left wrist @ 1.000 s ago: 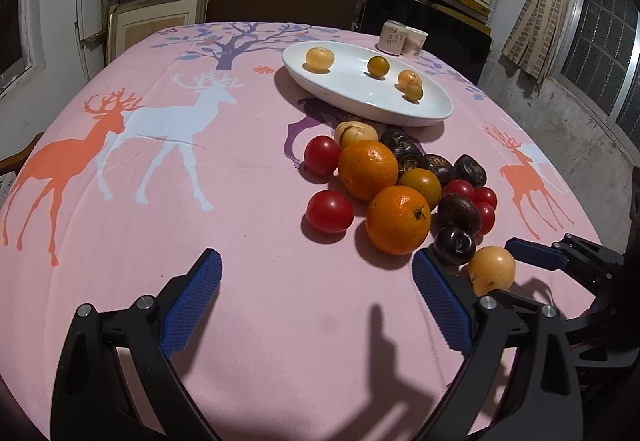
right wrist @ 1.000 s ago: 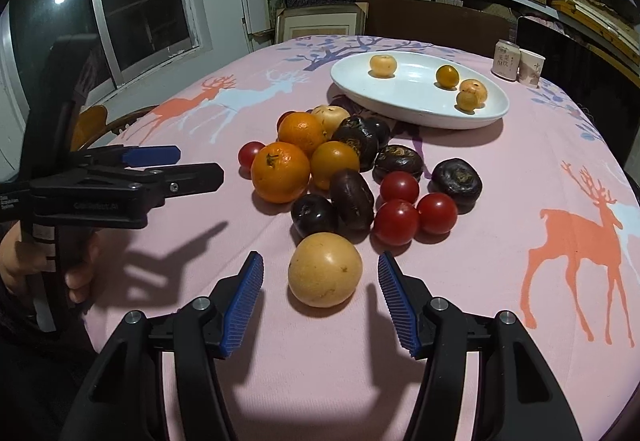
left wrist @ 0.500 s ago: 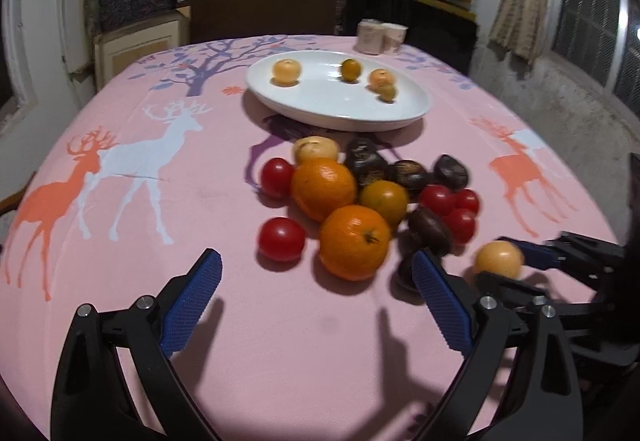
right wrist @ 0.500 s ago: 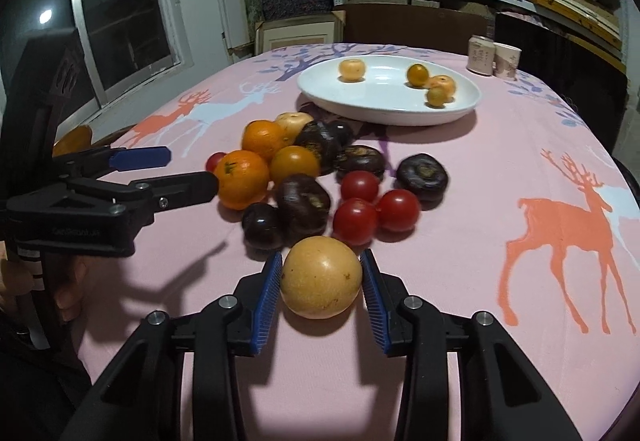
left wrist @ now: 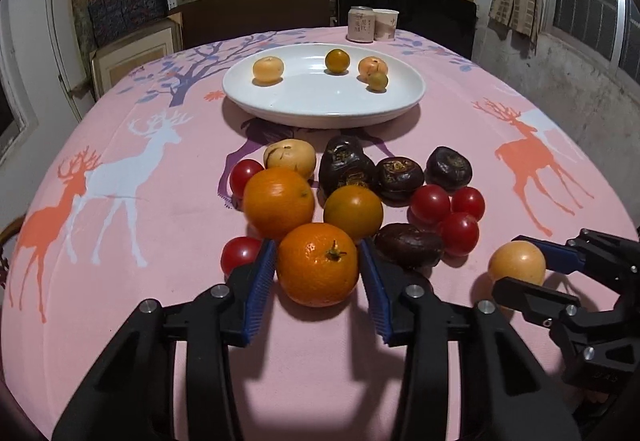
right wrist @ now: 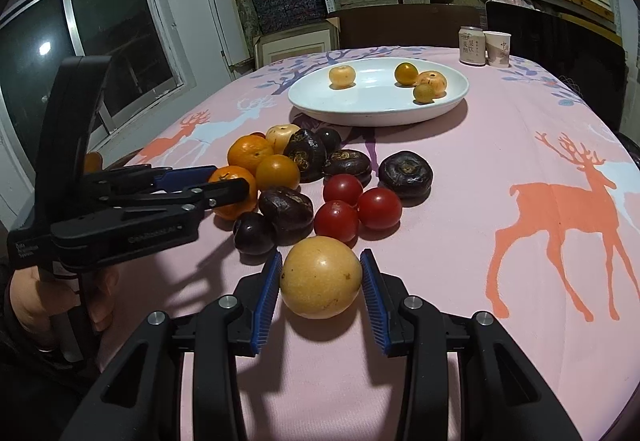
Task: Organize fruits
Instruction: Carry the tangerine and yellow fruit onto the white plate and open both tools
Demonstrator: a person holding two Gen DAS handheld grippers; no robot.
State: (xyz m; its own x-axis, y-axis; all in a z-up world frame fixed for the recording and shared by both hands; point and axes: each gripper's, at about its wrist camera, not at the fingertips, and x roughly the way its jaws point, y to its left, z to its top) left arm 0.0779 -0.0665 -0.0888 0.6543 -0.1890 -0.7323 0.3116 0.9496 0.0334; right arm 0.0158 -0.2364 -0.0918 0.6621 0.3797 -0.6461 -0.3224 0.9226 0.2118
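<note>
Stacked boxes fill the shelves behind a round table under a pink deer-print tablecloth (left wrist: 400, 381). Near the front edge of the fruit heap, the left gripper (left wrist: 319, 277) brackets the nearest orange (left wrist: 318, 264), its blue pads (left wrist: 262, 281) narrowed against the fruit's sides while the orange sits on the cloth. Off to the right, well apart from the heap, the right gripper (right wrist: 320, 287) clasps a pale yellow round fruit (right wrist: 321, 277) between its pads (right wrist: 372, 291), both touching its flanks.

Just behind the held orange lie two more oranges (left wrist: 279, 202), a pale tan fruit (left wrist: 289, 158) and a red tomato (left wrist: 240, 255) at the left pad's outer side. Dark wrinkled fruits (left wrist: 346, 167) cluster behind and to the right, with three red tomatoes (left wrist: 430, 203) beside them.

Farther back stands a white oval plate (left wrist: 280, 101) holding four small yellow-orange fruits (left wrist: 268, 70). Beyond it, at the far edge of the table, a can (left wrist: 360, 24) and a paper cup (left wrist: 385, 24) stand side by side.
</note>
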